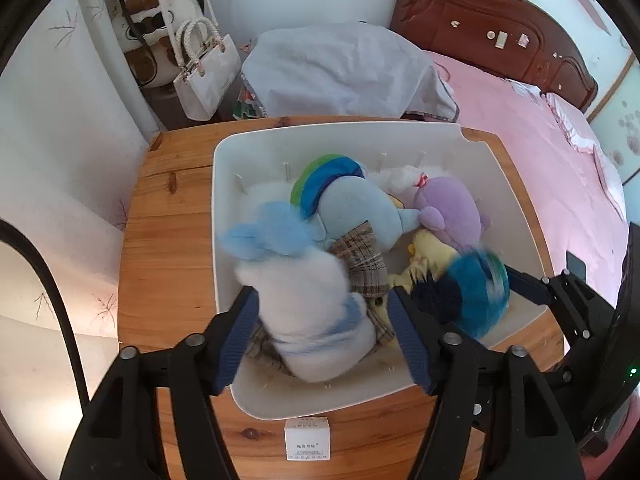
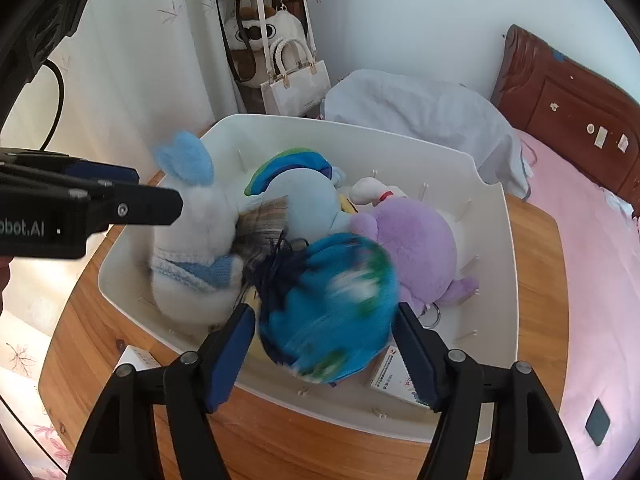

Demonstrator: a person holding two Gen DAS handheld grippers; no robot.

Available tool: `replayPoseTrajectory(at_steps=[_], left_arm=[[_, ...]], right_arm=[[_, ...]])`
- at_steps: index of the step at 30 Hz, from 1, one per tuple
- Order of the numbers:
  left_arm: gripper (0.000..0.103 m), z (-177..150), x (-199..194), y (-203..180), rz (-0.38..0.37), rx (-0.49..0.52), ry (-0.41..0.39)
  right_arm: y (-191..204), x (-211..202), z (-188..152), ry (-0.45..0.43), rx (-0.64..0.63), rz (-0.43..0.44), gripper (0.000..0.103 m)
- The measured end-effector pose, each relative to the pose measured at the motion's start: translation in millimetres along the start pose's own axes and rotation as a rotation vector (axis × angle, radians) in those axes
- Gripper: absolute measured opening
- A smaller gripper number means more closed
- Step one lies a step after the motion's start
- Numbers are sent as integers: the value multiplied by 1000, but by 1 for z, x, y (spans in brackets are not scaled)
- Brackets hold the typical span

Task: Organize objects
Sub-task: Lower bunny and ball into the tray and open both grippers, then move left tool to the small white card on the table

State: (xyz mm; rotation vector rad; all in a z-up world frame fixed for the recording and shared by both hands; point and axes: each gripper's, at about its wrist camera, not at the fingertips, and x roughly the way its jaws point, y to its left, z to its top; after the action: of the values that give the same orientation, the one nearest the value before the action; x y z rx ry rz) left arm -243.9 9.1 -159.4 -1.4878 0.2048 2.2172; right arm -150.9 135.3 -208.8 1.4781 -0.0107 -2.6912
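Observation:
A white bin (image 1: 224,200) on a wooden table holds several plush toys. My left gripper (image 1: 322,320) is open over the bin's near end; a white bunny with blue ears (image 1: 304,300) sits between its fingers, blurred. It also shows in the right wrist view (image 2: 192,248). My right gripper (image 2: 326,328) is open around a blurred blue-and-green plush (image 2: 328,308), which also shows in the left wrist view (image 1: 476,292). A light blue plush (image 1: 352,208), a purple plush (image 1: 448,208) and a yellow plush (image 1: 428,252) lie in the bin.
A small white box (image 1: 307,438) stands on the wooden table (image 1: 168,240) by the bin's near edge. A small carton (image 2: 390,376) lies in the bin. A pink bed (image 1: 540,140), a covered bundle (image 1: 340,72) and a white handbag (image 1: 204,72) are beyond.

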Motion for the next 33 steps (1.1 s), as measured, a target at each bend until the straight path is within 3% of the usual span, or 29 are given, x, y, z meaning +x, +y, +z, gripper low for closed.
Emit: replayPoseTrajectory(at_steps=[3, 18, 23, 33], left_arm=[[75, -1, -5, 3, 13, -23, -14], [75, -24, -43, 22, 106, -156, -125], [75, -43, -48, 28, 98, -231, -116], [75, -91, -52, 28, 103, -275, -102]], right_arm=[[-3, -1, 0, 8, 19, -1, 77], [-5, -51, -16, -3, 52, 0, 81], [5, -70, -33, -1, 5, 10, 82], [20, -95, -78, 44, -68, 64, 84]])
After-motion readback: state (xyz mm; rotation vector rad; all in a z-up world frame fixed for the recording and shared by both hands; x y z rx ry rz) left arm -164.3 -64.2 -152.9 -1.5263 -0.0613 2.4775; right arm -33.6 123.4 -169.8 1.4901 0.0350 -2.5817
